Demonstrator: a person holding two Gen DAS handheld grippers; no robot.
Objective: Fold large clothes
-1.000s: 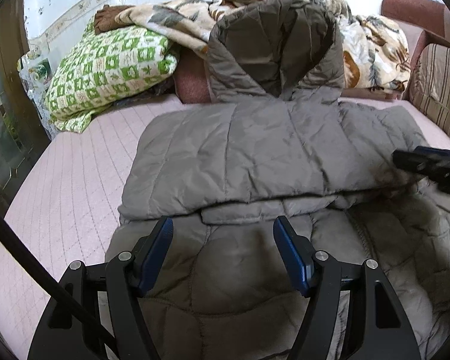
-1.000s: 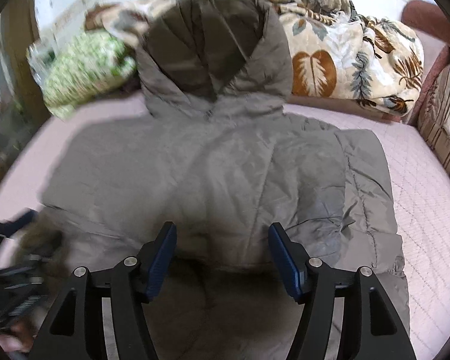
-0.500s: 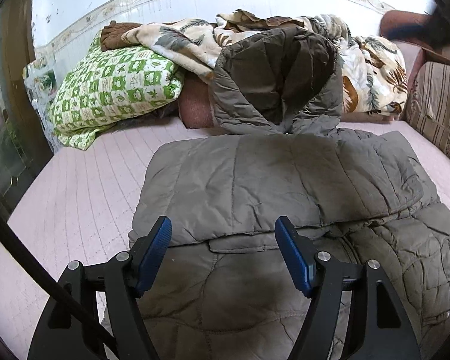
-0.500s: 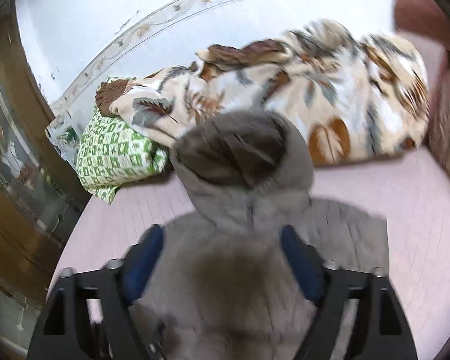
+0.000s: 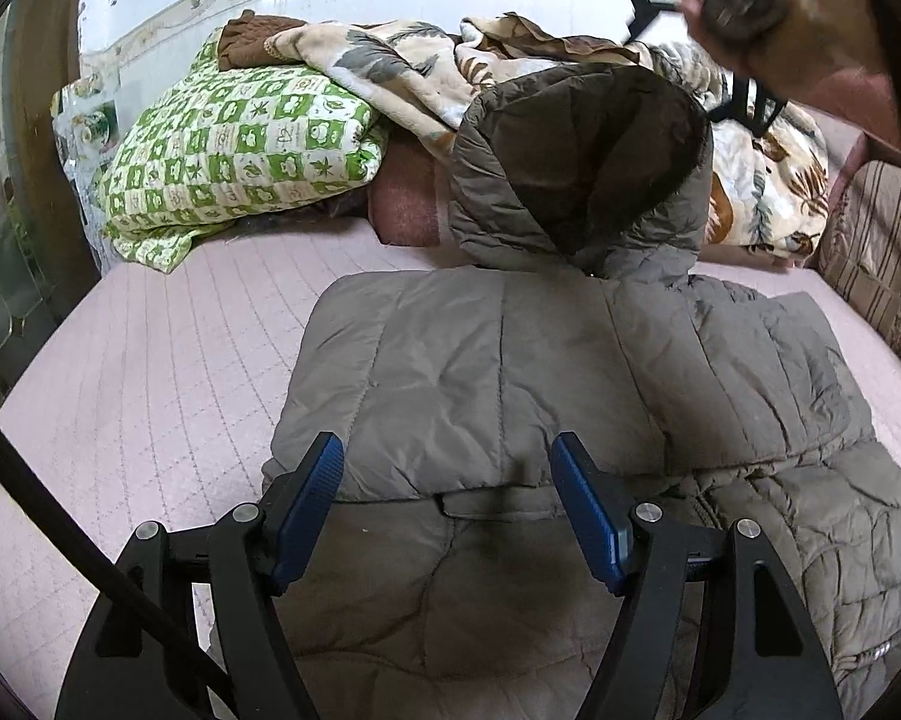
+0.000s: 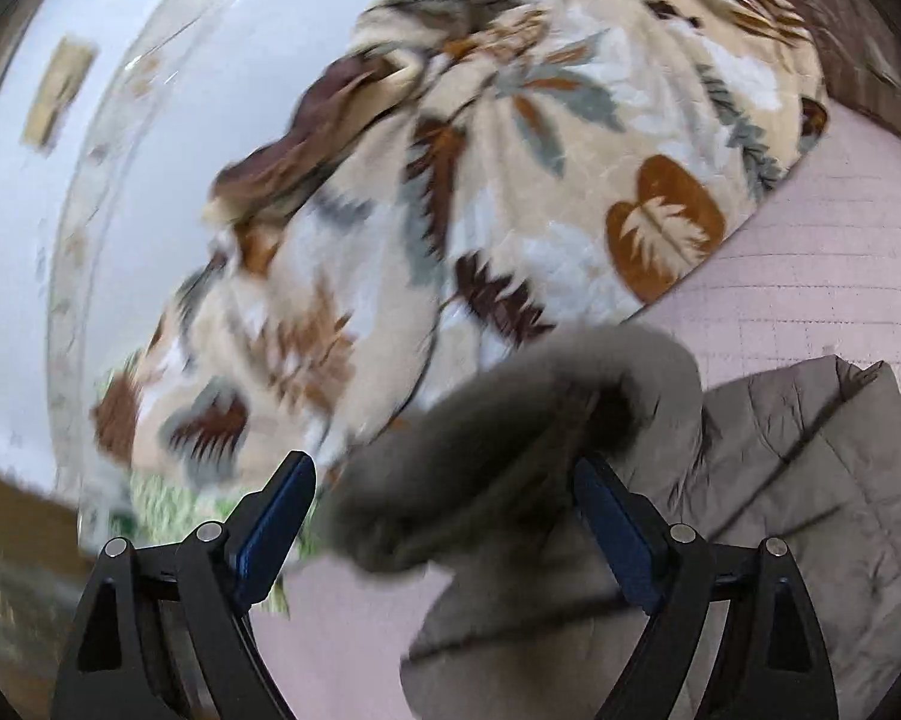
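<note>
A grey quilted hooded jacket (image 5: 510, 372) lies on the pink bed, its sides folded inward. Its hood (image 5: 582, 162) stands propped against the bedding behind it. My left gripper (image 5: 447, 504) hovers open over the near fold of the jacket, with nothing between its blue pads. A hand (image 5: 810, 30) holds my right gripper high at the top right of the left wrist view. In the blurred, rolled right wrist view my right gripper (image 6: 444, 516) is above the hood (image 6: 510, 450). Its jaws are opening, and the hood shows in the gap without either pad touching it.
A green-and-white checked quilt (image 5: 240, 150) and a leaf-patterned blanket (image 5: 390, 66) are piled along the wall behind the jacket. A striped cushion (image 5: 876, 264) lines the right side. Bare pink mattress (image 5: 150, 372) stretches to the left. A dark pole (image 5: 30, 492) crosses the near left.
My right gripper left the jacket's right side, rose toward the hood, rolled and widened its jaws. My left gripper stayed open and drew slightly back.
</note>
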